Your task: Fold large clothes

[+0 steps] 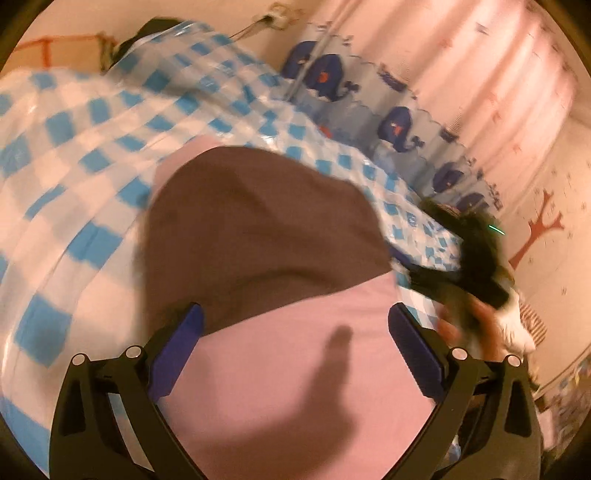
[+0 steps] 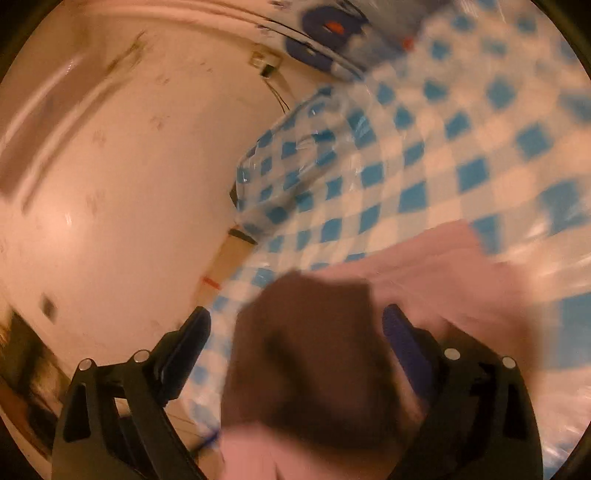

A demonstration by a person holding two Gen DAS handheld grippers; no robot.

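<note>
Two grippers: I see both wide apart; the left gripper (image 1: pixel 295 325) and the right gripper (image 2: pixel 297 328) each stand spread with blue pads
Left claw: its fingers (image 1: pixel 177 350) flank the garment without pressing on it; nothing is clamped that I can make out
Right claw: its jaws frame the brown fabric; whether the right-hand pad touches the cloth I cannot tell through the blur; I read no grip
Garment: a pink garment (image 1: pixel 295 387) lies on the surface, with a brown part (image 1: pixel 258 229) of it beyond the pink; from the right wrist the same brown part (image 2: pixel 310 354) sits between the jaws and pink cloth (image 2: pixel 443 273) spreads off to the right
Surface: a blue and white checked cover (image 1: pixel 74 155), glossy like plastic sheeting, wrinkled at its far corner (image 2: pixel 295 155); the garment rests on it
Other hand: from the left wrist I catch the right device (image 1: pixel 476 273) as a dark blurred shape at the surface's right edge, with a hand (image 1: pixel 480 325) just below it
Room: a curtain with dark blue whales (image 1: pixel 399 125) hangs behind the surface; beside it a pale pink curtain (image 1: pixel 498 74); a wall with a red tree sticker (image 1: pixel 535 229) to the right; a wall socket (image 1: pixel 277 14) with a cord above the far corner
Floor side: from the right wrist a pale glossy wall or floor (image 2: pixel 129 184) fills the left; too blurred to say which
</note>
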